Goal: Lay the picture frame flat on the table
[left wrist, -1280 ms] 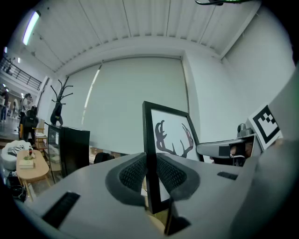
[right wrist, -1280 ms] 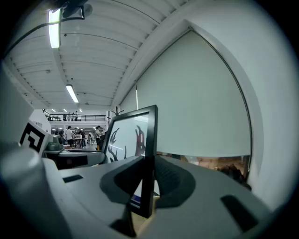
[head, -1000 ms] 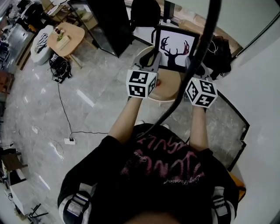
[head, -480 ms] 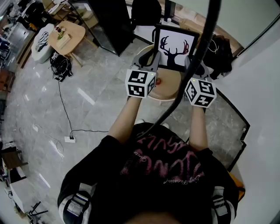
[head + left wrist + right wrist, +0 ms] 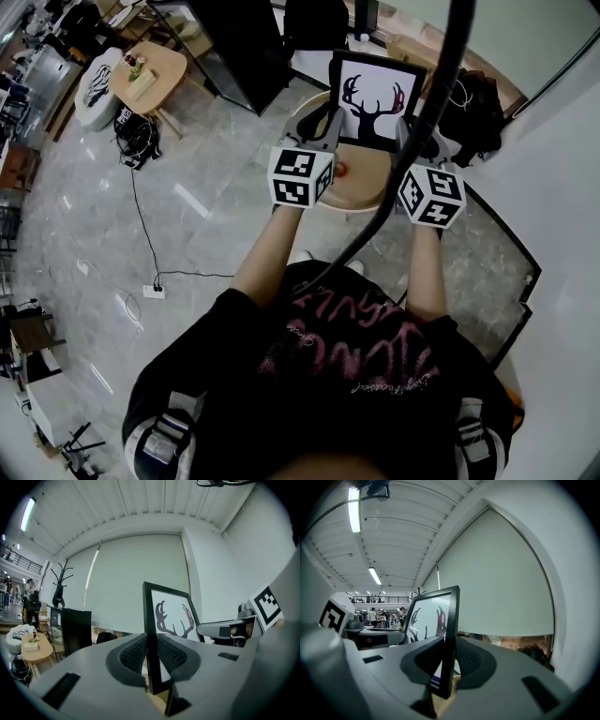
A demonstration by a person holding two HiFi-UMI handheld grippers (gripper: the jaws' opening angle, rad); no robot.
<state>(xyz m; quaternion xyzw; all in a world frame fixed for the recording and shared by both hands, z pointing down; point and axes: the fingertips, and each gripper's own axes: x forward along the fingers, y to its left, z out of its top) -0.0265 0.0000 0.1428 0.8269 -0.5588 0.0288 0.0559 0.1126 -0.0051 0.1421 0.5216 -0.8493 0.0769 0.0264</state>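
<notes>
Grippers pinch the picture frame [image 5: 377,101] by its side edges, the left gripper [image 5: 330,127] shut on its left edge and the right gripper [image 5: 409,137] on its right, probably so it tips evenly without twisting. It stands upright over the far part of the round table [image 5: 361,186], not yet flat, its black border enclosing a white antler print.

The black picture frame [image 5: 373,101] with a dark antler print stands upright at the round table's [image 5: 361,187] far edge.
</notes>
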